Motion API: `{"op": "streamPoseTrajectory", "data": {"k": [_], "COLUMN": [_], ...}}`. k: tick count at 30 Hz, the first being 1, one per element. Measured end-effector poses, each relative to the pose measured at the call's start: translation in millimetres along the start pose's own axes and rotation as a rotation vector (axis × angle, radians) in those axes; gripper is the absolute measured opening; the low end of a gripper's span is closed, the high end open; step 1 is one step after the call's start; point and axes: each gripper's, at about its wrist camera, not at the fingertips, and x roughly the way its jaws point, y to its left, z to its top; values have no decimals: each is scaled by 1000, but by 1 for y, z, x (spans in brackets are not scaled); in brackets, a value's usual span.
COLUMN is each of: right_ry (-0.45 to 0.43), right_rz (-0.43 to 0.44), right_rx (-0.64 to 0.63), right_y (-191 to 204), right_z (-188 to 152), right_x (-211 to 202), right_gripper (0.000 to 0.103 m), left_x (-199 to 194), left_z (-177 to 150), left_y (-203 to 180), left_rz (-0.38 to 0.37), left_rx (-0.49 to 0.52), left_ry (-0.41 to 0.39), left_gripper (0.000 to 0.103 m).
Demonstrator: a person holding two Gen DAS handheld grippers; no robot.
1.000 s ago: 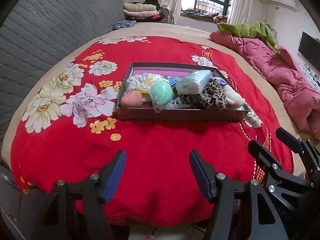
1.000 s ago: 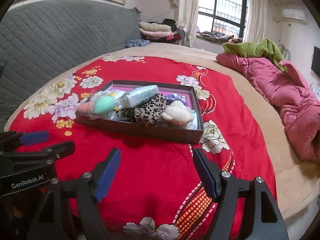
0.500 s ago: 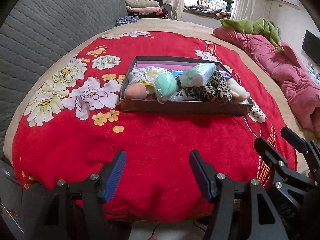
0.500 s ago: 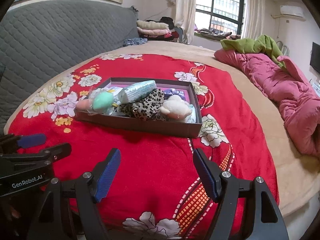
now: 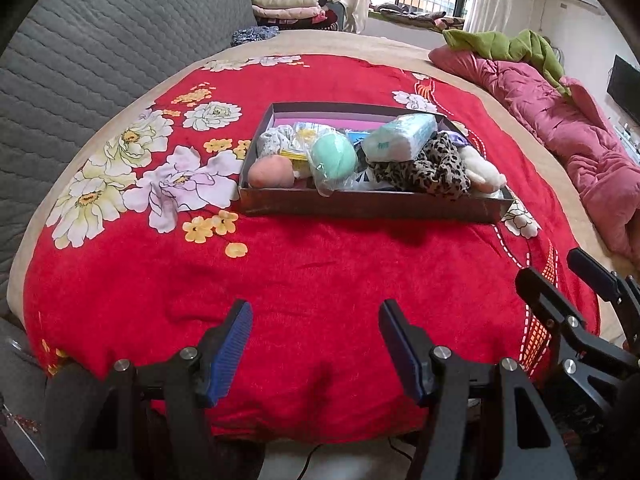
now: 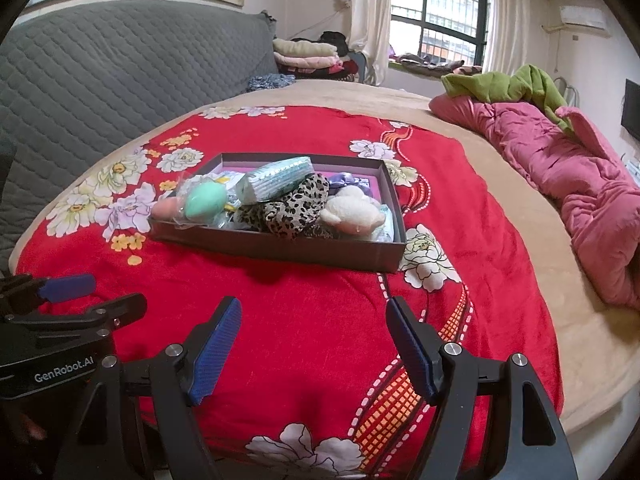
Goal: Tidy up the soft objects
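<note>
Plush red blanket [image 5: 320,280], matt cardboard box [image 5: 372,206], fuzzy toy [image 6: 352,210].

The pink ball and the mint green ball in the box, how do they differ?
The mint green ball is wrapped in clear plastic; the pink ball looks bare. The pink one sits in the box's near left corner, the green one beside it toward the middle. The green looks slightly bigger. Both are round.

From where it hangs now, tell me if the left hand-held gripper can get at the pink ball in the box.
Probably yes: the left hand-held gripper is open and empty, and only bare red blanket separates it from the pink ball at the box's near corner.
</note>
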Motion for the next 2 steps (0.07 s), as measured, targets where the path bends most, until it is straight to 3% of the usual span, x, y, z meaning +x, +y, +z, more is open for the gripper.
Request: {"op": "streamPoseTrajectory", "data": {"k": [2], "right_ry": [2], "right_rz": [1], "right_rx": [0], "right_y": [0], "right_z": [0], "right_x": [1], "right_gripper": [76], "left_x": [3], "left_z": [0], "left_y": [1], "left_rz": [-8], "left_rx": [-7], "left_ry": [6], "left_gripper": [65]}}
